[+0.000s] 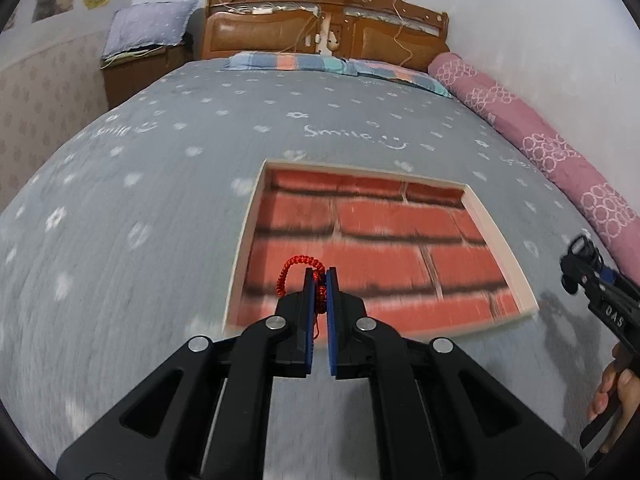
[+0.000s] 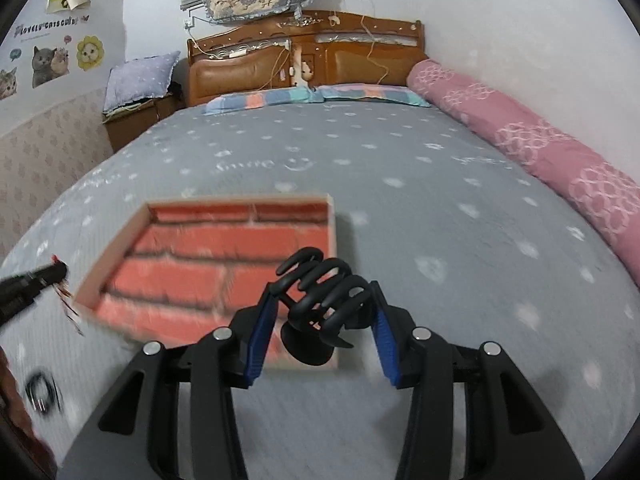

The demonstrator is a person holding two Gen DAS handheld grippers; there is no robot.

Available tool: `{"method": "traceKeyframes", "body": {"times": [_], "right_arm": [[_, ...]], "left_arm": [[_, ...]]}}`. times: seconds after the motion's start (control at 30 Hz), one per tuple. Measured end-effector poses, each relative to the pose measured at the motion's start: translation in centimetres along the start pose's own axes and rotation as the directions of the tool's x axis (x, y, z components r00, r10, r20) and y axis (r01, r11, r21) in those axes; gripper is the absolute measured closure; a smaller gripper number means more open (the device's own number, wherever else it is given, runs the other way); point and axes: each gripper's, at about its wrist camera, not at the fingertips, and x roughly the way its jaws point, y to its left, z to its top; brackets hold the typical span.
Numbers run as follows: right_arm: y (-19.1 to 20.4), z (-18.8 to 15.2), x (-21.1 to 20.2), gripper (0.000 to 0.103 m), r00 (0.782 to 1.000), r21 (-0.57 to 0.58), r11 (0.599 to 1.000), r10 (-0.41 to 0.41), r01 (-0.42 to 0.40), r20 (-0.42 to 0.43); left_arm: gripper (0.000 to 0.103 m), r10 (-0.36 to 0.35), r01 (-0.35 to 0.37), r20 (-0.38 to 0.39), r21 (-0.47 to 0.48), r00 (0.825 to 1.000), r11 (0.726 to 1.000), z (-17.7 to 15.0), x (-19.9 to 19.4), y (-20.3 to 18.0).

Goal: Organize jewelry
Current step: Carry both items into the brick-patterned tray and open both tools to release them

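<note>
Both grippers loaded for the brick-lined tray (image 1: 496,236) just ahead on the bed: left gripper (image 1: 320,280) pinched tight on a red cord bracelet (image 1: 298,262), right gripper (image 2: 324,300) clamping a black claw clip (image 2: 326,292)

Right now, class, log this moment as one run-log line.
left gripper: shut on red cord | right gripper: shut on black hair claw | tray: on bed, nothing inside

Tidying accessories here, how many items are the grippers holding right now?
2. A red braided cord pinched in the left gripper; a black claw hair clip between the right gripper pads.
</note>
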Motion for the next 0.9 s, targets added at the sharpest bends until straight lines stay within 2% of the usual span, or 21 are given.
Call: {"method": "traceKeyframes", "body": {"times": [0.17,0.27,0.4,0.67,0.9], "right_arm": [[2.9,3.8,6.6,0.058,1.0,-0.009,1.0,0.011,-0.011,-0.016],[3.4,4.3,10.6,0.058,0.998,0.019,1.0,0.02,-0.019,-0.065],[3.8,4.7,15.1,0.058,0.991,0.018,1.0,-0.01,0.012,-0.132],[3.7,6.0,18.4,0.058,0.972,-0.01,1.0,-0.029,0.028,-0.234],[5.2,6.4,19.9,0.058,0.96,-0.088,0.996,-0.024,0.0,-0.278]], "left_arm": [[0.1,0.004,-0.004,-0.033,0.015,0.999,1.0,3.1,5.6,-0.2],[0.1,0.009,-0.009,-0.071,0.006,0.997,1.0,4.4,9.2,0.1],[0.1,-0.015,0.012,-0.151,-0.022,0.988,1.0,5.6,13.4,0.6],[0.099,-0.005,0.003,-0.242,-0.007,0.97,1.0,6.9,17.4,-0.1],[0.1,0.011,-0.01,-0.25,0.005,0.968,1.0,7.0,18.1,-0.1]]}}
